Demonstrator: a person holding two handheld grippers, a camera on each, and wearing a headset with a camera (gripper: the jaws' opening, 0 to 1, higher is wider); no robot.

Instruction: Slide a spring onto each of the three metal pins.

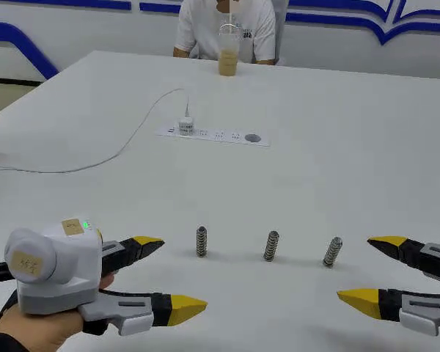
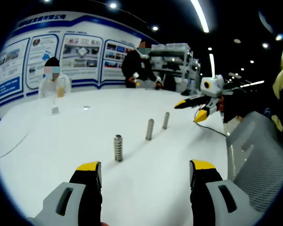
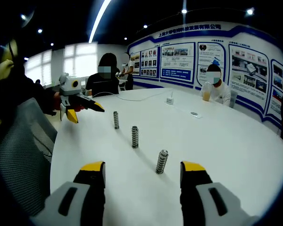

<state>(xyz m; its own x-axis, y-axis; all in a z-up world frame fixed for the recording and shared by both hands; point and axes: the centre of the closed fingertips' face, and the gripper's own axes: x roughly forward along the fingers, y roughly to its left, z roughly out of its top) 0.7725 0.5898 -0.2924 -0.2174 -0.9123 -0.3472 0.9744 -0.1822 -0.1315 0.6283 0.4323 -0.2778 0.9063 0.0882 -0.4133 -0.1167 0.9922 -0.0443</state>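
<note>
Three springs [image 1: 271, 246] stood upright in a row on the near part of the table [image 1: 337, 147], each apparently sleeved over its pin, so the job looked done. Left gripper [image 1: 183, 271] and right gripper [image 1: 353, 268] flanked the row, jaws spread and empty, probably parked clear so nothing got knocked. At the far edge, a cup [image 1: 228, 51] held a tan drink.

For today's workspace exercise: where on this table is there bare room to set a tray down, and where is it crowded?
Free: the wide band between the power strip and the three springs, and the right side of the table. Crowded: the near edge, where the springs stand between the left gripper and right gripper.
</note>
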